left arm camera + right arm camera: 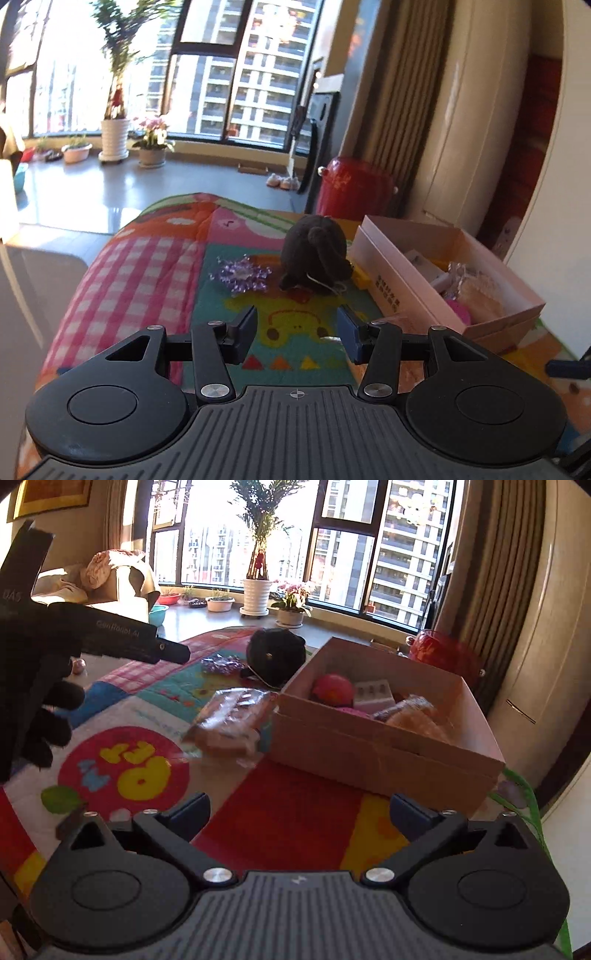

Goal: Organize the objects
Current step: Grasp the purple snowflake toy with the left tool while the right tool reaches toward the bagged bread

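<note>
A pink cardboard box (pixel 373 749) stands on the colourful quilt (pixel 280 812), holding a red ball (pixel 330 690), a white case (pixel 373 694) and wrapped items. It also shows in the left wrist view (pixel 391 258). A clear packet of bread (pixel 231 722) lies against the box's left side. A black plush toy (pixel 314 254) and a purple sparkly ornament (pixel 242 275) lie beyond. My left gripper (pixel 297 328) is open and empty, short of the plush. My right gripper (pixel 299 812) is open and empty, in front of the box.
The quilt (pixel 147 266) covers a table whose far edge drops to the floor. The left gripper's body and a gloved hand (pixel 40 686) fill the left of the right wrist view. A red bin (pixel 351 188), curtain and potted plants (pixel 114 136) stand by the window.
</note>
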